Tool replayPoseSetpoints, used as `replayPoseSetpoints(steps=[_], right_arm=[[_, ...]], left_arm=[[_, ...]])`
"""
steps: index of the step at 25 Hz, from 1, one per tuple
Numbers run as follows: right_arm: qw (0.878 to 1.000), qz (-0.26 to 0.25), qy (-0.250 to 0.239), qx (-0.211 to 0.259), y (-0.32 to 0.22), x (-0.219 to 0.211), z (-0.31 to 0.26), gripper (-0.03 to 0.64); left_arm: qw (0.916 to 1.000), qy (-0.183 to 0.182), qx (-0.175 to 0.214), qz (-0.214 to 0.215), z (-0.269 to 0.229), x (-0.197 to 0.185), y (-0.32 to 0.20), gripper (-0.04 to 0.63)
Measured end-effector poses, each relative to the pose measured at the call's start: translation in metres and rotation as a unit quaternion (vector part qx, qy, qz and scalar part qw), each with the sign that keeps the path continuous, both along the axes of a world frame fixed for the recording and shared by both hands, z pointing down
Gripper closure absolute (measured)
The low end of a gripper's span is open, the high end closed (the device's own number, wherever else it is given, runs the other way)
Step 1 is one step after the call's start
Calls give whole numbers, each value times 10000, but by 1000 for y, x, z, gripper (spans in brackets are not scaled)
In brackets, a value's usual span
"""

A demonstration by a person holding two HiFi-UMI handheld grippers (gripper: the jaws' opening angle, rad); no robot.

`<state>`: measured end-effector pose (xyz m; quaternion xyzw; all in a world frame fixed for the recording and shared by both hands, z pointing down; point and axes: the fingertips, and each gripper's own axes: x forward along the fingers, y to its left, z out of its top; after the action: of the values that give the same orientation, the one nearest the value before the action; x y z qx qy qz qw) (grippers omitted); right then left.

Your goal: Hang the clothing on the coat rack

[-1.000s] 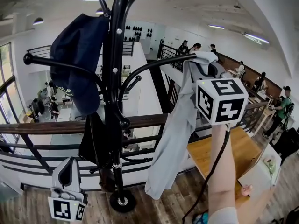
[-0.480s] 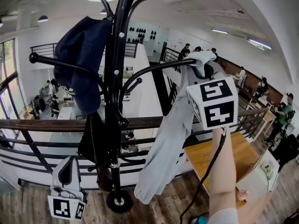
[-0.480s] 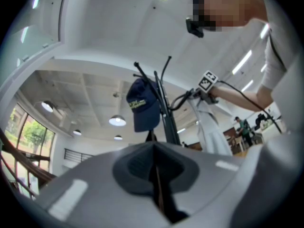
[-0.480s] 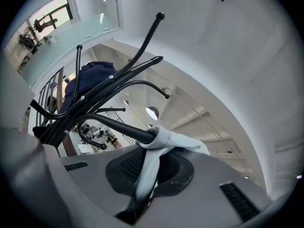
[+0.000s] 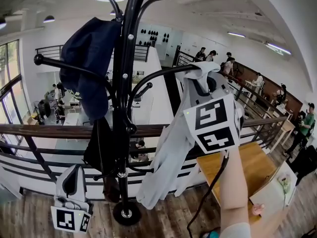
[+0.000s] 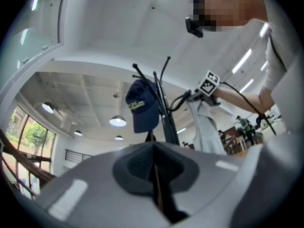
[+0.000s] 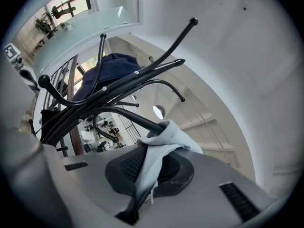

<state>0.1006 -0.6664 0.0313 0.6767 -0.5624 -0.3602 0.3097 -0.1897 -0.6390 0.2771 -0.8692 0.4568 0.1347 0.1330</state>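
Observation:
A black coat rack (image 5: 123,108) stands in front of me. A light grey garment (image 5: 173,148) hangs down from the tip of its right-hand arm (image 5: 158,73). My right gripper (image 5: 210,86) is raised to that arm tip, marker cube toward me, shut on the garment's top edge. In the right gripper view the grey cloth (image 7: 159,144) is pinched between the pads and bunched against the arm's end (image 7: 142,122). My left gripper (image 5: 74,172) hangs low at the left, jaws shut with nothing in them, pointing up at the rack (image 6: 164,120).
A navy cap (image 5: 91,58) hangs on the rack's left arm and a dark bag (image 5: 101,148) lower on the pole. Behind the rack runs a wood-topped railing (image 5: 44,133). A wooden table (image 5: 250,165) stands at the right, with people farther back.
My right gripper has shifted left and slightly lower, nearer the pole. The grey garment has swung left with it. The left gripper has stayed put.

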Motion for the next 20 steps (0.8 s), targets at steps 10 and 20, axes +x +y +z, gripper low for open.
replayPoseSetpoints(steps=[10,20], right_arm=[[9990,-118,366,-241,-9,-23,31,604],[9847,-1056,-1388,-48,6,-6,58,573]], left_arm=[[9999,71,-42,-58,4,-6,3,589],[10000,-12,-33,-42,5,-3,18,589]])
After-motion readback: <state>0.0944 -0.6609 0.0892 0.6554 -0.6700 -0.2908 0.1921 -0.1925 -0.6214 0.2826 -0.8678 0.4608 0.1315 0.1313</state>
